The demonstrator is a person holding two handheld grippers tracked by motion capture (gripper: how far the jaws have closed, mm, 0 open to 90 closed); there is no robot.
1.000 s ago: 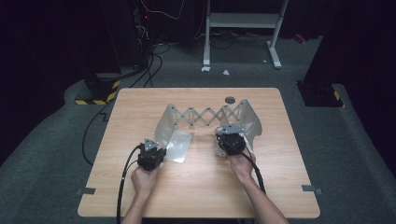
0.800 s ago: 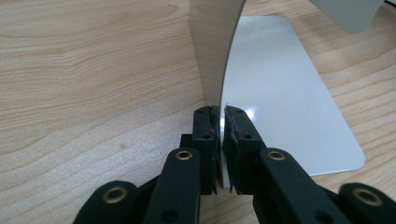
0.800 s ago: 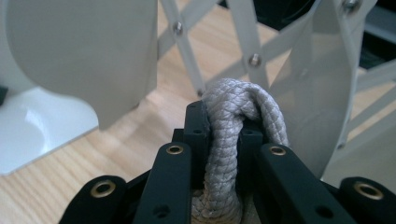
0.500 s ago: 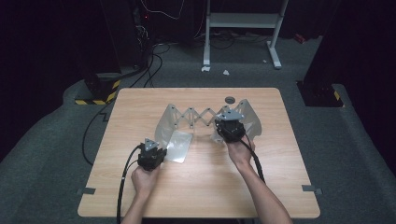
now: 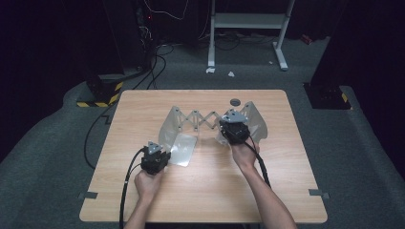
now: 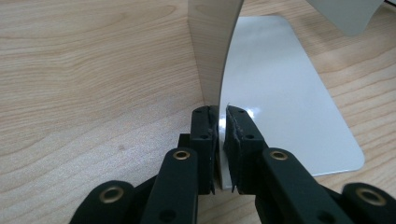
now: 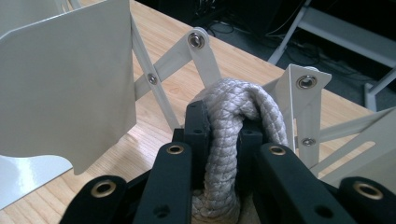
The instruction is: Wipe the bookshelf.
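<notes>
Pale wood bench (image 5: 200,191) carries a white metal expanding bookend rack (image 5: 198,118), long axis running left-right across frame centre. Left hand-held gripper (image 6: 219,130) clenches its left upright plate's edge. Right hand-held gripper (image 7: 224,135), at the rack's right end, grips a grey braided rope (image 7: 233,140).

A dim lab or studio is showing here: a wooden table (image 5: 200,191) sitting on grey carpet (image 5: 363,157), cables (image 5: 157,57) trailing, hazard tape (image 5: 98,103) lying nearby.
</notes>
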